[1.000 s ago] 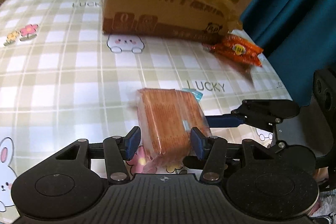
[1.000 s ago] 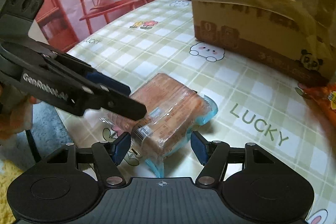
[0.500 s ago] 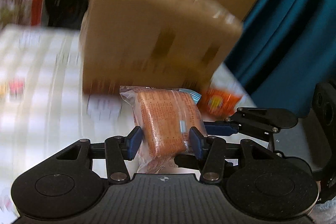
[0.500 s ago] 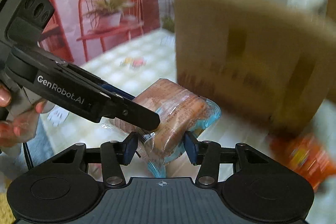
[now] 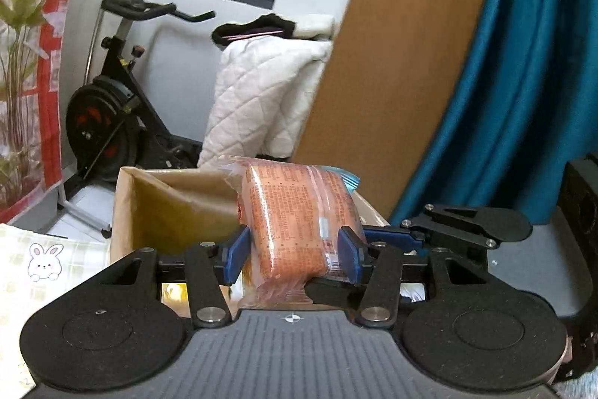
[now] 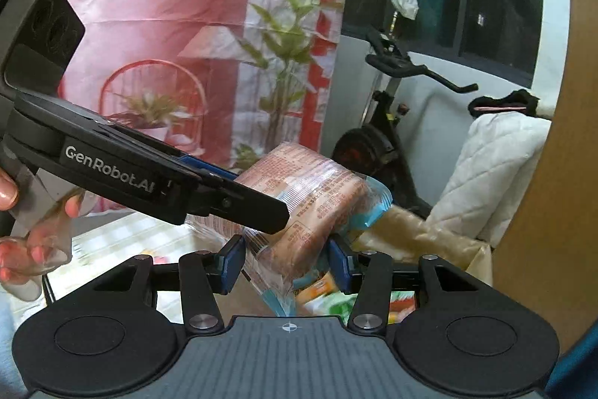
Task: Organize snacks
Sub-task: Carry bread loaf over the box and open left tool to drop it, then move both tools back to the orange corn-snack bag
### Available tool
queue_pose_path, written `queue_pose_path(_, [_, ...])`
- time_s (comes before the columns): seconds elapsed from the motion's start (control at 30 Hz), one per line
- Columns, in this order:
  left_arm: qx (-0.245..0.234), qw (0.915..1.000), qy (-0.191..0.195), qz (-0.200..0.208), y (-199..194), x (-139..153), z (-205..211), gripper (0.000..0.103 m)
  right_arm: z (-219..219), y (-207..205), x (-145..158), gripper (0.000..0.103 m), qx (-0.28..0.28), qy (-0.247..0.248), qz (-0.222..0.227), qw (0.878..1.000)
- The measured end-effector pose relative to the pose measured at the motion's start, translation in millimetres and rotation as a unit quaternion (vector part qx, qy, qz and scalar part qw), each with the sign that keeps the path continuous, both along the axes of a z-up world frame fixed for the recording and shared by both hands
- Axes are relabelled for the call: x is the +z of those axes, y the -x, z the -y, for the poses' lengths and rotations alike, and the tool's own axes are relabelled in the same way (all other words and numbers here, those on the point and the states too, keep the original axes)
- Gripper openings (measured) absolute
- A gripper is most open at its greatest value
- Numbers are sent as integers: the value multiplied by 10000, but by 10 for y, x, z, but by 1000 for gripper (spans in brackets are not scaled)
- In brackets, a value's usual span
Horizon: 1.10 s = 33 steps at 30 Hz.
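Left wrist view: left tool [image 5: 295,258] clamped across the biscuit pack [image 5: 295,223]; pack held upright between its pads, above the open cardboard box [image 5: 168,208]; keep both grips level, lower together.
Right wrist view: right tool [image 6: 286,262] clamped on the pack's near end; left tool crosses above; snacks already lie in the box below; release only once inside.

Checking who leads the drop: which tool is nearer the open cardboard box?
Cannot tell: left tool and right tool both clamp the cracker pack above the box.
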<state>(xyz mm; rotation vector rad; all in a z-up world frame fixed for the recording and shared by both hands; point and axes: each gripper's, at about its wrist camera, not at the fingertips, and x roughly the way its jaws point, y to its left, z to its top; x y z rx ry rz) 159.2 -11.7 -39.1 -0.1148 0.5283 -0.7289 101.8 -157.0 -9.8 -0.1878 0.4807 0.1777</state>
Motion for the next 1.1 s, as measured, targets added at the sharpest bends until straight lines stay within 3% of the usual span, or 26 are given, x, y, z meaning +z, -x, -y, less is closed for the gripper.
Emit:
queue_pose_path(0.23, [204,9988,83,-447,-412,-218,-41,53,134,-472,-296,45,-84,-41,-308,9995])
queue_pose_path(0.4, [294,9984,55,-473,-500,-267,-7,54,193,-560,-420,45,-171,-213,-387,9989])
queue_pose_path(0.5, [324,9986,14,-424,-498,-267,-2,59,211,-540,-465,53,-197,-190,-312,9991])
queue_pose_path(0.57, [319,9988,19,-371,-460,-269,-31,64,217,-464,-483,60,-173,-30,-207,9996])
queue_pose_path(0.9, [266,9991,-317,96,69,-130,-118,64,576,366,-270,60,-324,-24,202,9993])
queue_pose_path(1.0, [139,9996,-234,106,255,-105,-128,64,714,621,-268,60,-520,133,238,9983])
queue_pose_path(1.1, [-4,9999,-84,120,423,-118,-89,64,896,847,-313,63,-757,-42,231,9969])
